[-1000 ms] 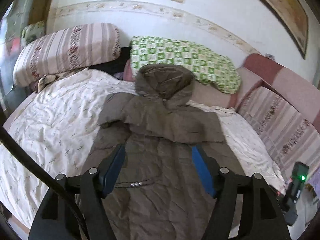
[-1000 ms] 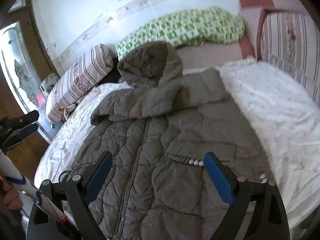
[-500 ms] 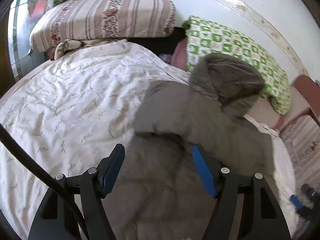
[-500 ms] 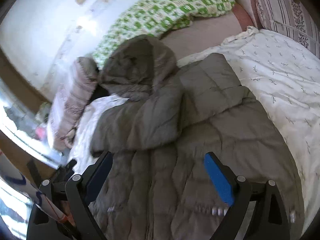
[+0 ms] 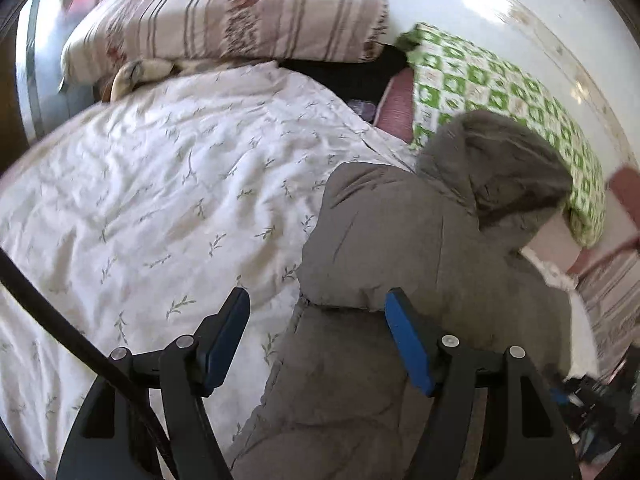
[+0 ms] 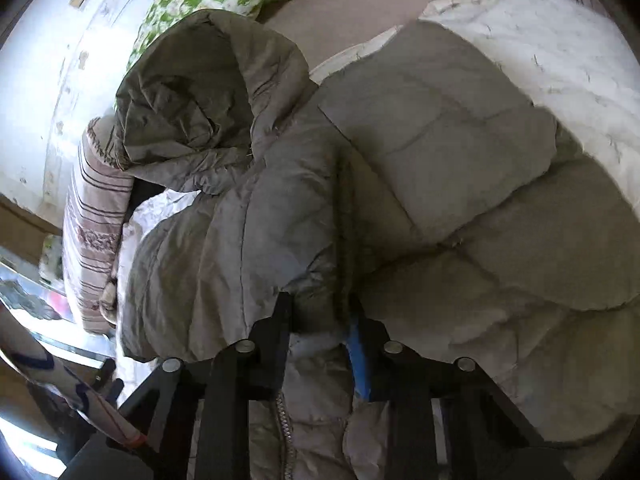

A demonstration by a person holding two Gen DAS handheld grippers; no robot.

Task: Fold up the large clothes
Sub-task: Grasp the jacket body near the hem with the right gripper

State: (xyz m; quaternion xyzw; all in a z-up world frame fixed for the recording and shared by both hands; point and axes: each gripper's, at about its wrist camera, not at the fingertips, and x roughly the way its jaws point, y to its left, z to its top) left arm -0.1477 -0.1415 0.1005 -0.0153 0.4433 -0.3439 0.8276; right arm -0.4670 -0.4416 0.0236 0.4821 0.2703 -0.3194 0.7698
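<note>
Right wrist view — right claw tilted down, closing on coat | left claw apart

A home bedroom: bed with floral quilt, striped pillow, green checked pillow.

White wall, bed with floral white sheet, striped pillow, green-checked pillow

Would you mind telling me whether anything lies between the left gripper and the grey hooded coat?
Nothing visible does. The left gripper hangs open just over the coat, at the sleeve's cuff edge, with only the floral bedspread beside it.
</note>
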